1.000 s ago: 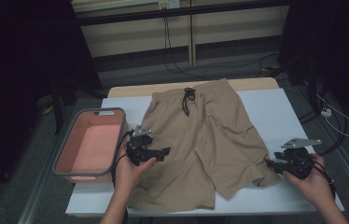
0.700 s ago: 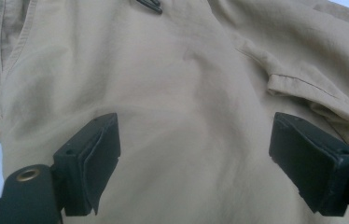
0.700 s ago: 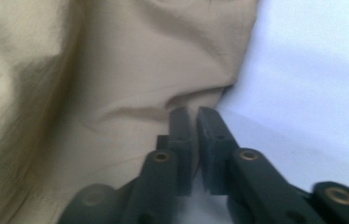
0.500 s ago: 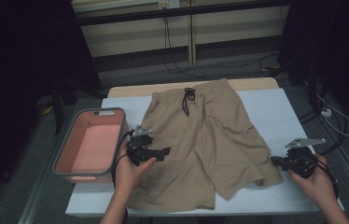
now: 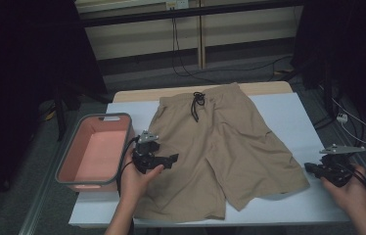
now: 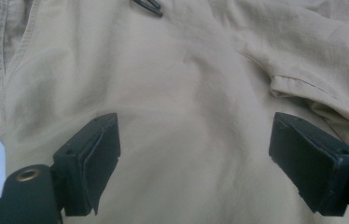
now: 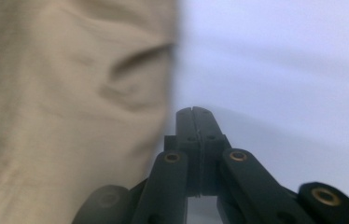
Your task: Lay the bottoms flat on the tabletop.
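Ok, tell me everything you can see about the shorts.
The shorts are tan, of thin woven-looking cloth, spread flat on the table, waistband at the far side, both legs toward the person. A black drawstring hangs from the waist. Faint creases show. The left gripper hovers open above one leg; the right gripper sits shut beside the other hem, apart.

Tan shorts (image 5: 220,147) are laid flat on the surface (image 5: 288,112), waistband and black drawstring (image 5: 198,104) at the far edge, legs spread nearward.
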Demonstrator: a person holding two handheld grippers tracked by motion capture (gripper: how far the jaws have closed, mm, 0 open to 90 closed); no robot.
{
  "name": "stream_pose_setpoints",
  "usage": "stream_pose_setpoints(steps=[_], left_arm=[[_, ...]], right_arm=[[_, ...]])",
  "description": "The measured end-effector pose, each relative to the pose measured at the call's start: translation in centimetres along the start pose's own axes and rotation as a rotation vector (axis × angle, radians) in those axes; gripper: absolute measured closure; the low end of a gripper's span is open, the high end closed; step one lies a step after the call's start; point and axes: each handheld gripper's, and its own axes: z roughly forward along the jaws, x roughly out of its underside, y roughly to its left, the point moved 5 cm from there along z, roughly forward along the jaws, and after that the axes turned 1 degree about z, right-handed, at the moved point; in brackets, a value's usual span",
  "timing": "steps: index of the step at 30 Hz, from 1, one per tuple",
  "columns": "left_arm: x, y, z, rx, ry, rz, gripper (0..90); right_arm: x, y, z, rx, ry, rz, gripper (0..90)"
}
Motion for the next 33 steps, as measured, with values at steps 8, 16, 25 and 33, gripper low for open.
stream_pose_setpoints(steps=[8, 16, 25, 33], left_arm=[[-0.1, -0.3, 0.2, 0.006, 0.004, 0.002, 16.6], [0.0, -0.2, 0.3, 0.009, 0.007, 0.002, 16.7], [0.0, -0.2, 0.3, 0.005, 0.003, 0.002, 16.7], [-0.1, -0.2, 0.1, 0.005, 0.001, 0.011, 16.8]], right_arm=[[-0.8, 1.6, -0.3, -0.067, -0.087, -0.02, 73.7], [-0.8, 2.5, 1.6, -0.057, -0.033, -0.059, 76.7], [-0.8, 2.2, 1.0, -0.078, -0.019, -0.035, 90.0], [0.1, 2.5, -0.9, -0.058, -0.029, -0.022, 90.0]])
